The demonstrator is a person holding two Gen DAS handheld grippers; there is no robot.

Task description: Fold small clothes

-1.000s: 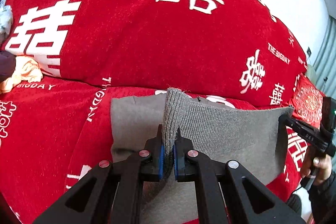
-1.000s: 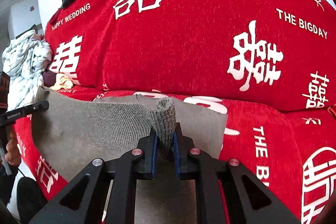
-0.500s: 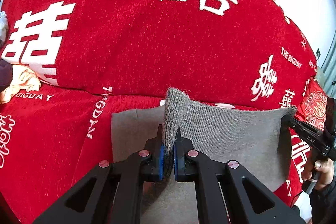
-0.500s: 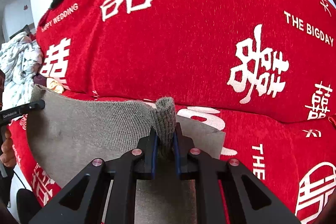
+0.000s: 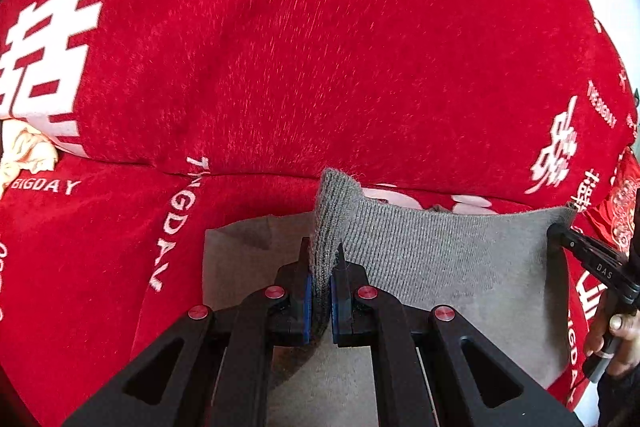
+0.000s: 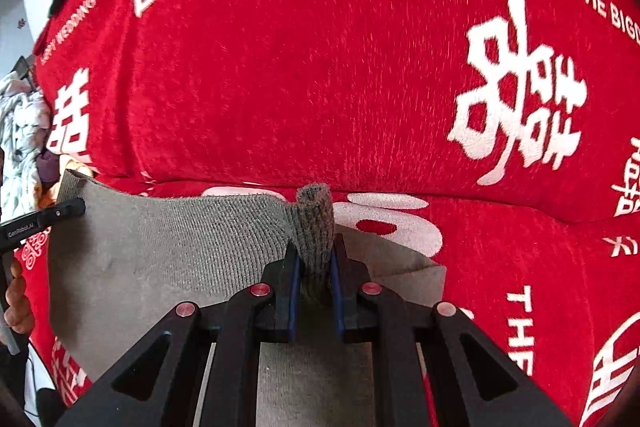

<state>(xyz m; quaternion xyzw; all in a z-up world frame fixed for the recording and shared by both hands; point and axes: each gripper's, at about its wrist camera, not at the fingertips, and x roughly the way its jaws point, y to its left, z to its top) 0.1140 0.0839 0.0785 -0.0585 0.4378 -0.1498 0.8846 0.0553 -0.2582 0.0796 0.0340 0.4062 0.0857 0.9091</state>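
Note:
A grey knitted garment (image 5: 440, 259) lies on a red sofa seat, its near edge lifted and stretched between both grippers. My left gripper (image 5: 320, 267) is shut on one ribbed corner, which sticks up between the fingers. My right gripper (image 6: 314, 259) is shut on the other ribbed corner (image 6: 316, 223). The right gripper also shows at the right edge of the left wrist view (image 5: 560, 233), and the left gripper at the left edge of the right wrist view (image 6: 76, 207). The garment (image 6: 160, 259) folds over its flat lower layer (image 5: 240, 259).
The red sofa backrest (image 5: 320, 67) with white characters rises close behind the garment. A crumpled cream cloth (image 5: 28, 151) lies at the seat's left. A pile of pale clothes (image 6: 20, 131) sits at the far left. A red cushion (image 5: 624, 203) is at the right.
Both grippers have moved forward toward the backrest with the garment's edge, which now reaches close to the seat's back crease. Both stay shut.

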